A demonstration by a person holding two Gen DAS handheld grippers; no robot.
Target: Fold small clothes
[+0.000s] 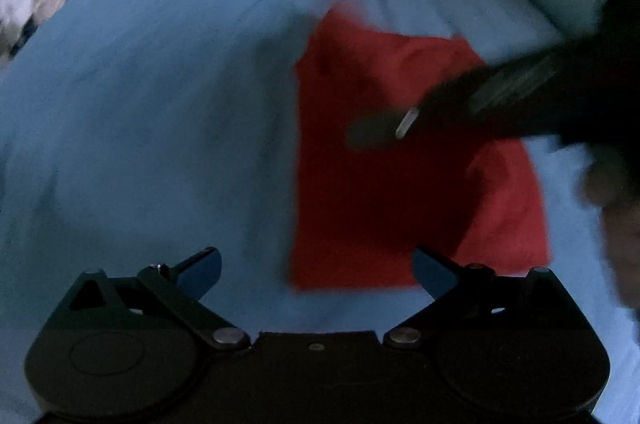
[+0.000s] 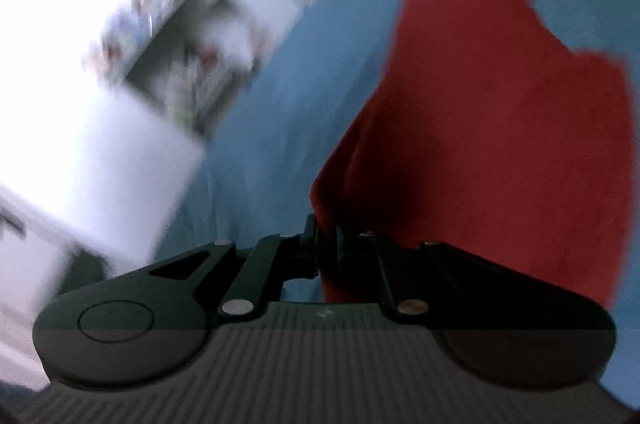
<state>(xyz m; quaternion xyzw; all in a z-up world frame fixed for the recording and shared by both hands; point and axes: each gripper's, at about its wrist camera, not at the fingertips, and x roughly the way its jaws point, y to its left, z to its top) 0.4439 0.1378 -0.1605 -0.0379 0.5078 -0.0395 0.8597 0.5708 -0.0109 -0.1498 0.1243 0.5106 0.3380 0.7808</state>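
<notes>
1. Red garment (image 1: 384, 184) on the blue bedsheet (image 1: 160, 104), mostly flat, the near edge just beyond the left gripper (image 1: 316, 270).
2. Left gripper: jaws spread wide, nothing between them, held above the sheet beside the near left corner of the cloth.
3. Right gripper (image 2: 328, 244): jaws pressed together, pinching an edge of the red garment (image 2: 500, 144); a fold of cloth rising from the pinch.
4. Probably light, thin and very soft; no stiffness, so any lifted part likely to hang and drag the rest.
5. Not fragile, hardly slippery on the sheet; risk rather of wrinkles or of catching two layers together.
6. Best hold: at a corner or on a hem, one layer only, both grippers on the same edge for an even fold.
7. Both views blurred, so seams and the exact kind of garment not possible to tell.
</notes>
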